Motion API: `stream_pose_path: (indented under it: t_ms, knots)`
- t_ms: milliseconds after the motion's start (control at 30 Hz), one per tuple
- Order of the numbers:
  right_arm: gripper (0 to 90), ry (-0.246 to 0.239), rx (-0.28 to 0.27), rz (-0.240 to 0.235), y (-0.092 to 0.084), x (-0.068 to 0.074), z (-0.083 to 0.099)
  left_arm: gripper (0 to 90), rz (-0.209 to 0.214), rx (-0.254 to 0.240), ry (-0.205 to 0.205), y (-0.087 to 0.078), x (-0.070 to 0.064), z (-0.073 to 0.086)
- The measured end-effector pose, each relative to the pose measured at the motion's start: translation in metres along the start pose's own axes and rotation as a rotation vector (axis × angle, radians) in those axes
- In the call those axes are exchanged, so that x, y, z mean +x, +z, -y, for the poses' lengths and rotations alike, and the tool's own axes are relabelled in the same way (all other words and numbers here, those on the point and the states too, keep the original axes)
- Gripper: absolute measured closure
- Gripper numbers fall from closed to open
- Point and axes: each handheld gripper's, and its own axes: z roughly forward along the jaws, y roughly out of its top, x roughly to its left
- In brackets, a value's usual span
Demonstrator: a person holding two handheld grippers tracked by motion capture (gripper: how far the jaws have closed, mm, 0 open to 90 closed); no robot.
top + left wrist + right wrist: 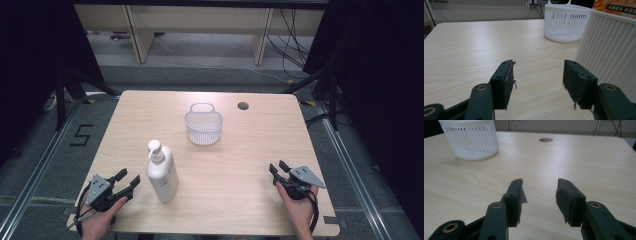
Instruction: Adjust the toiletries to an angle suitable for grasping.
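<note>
Two tools, left tool (pixel 127 181) and right tool (pixel 278 170), both spread, empty. Pump bottle (pixel 162 173) upright just right of left tool, nearer than basket (pixel 203 127). Probably rigid, weighty, smooth; best gripped across ribbed body.

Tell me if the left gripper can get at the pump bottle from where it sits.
Probably yes. The left gripper rests open on the table, apart from the pump bottle, which stands upright just beside it with bare wood between. The basket sits farther back, out of the way.
</note>
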Motion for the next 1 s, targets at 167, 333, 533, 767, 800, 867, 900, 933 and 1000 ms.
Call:
stream_pose_path:
  t_ms: [167,333,533,767,800,867,900,933,1000]
  knots:
    - [58.8,0.038,-0.032,-0.002,-0.002,0.001,0.002,56.4,0.02,-0.007,0.004,0.0,-0.002,0.001]
    - [58.0,0.015,-0.023,-0.007,-0.001,0.0,0.001,78.7,0.078,-0.034,0.06,-0.006,-0.009,-0.006]
    - [57.5,0.017,-0.016,-0.018,0.0,-0.001,0.0,89.8,0.21,-0.074,0.111,-0.011,-0.024,-0.018]
    - [57.0,0.009,-0.009,-0.019,0.001,-0.002,0.0,89.9,0.274,-0.092,0.116,-0.011,-0.031,-0.024]
    - [56.9,0.006,-0.006,-0.019,0.001,-0.002,0.0,89.9,0.28,-0.092,0.115,-0.011,-0.031,-0.024]
    - [56.5,0.015,-0.01,-0.028,0.002,-0.001,0.0,89.9,0.311,-0.116,0.11,-0.007,-0.031,-0.024]
    - [56.5,0.015,-0.01,-0.028,0.002,-0.001,0.0,89.9,0.311,-0.116,0.11,-0.007,-0.031,-0.024]
    - [56.1,-0.005,-0.026,-0.004,0.003,-0.001,0.0,89.9,0.306,-0.096,0.12,-0.008,-0.032,-0.025]
    - [56.0,0.013,-0.016,-0.013,0.003,0.001,0.0,89.9,0.311,-0.093,0.121,-0.008,-0.032,-0.026]
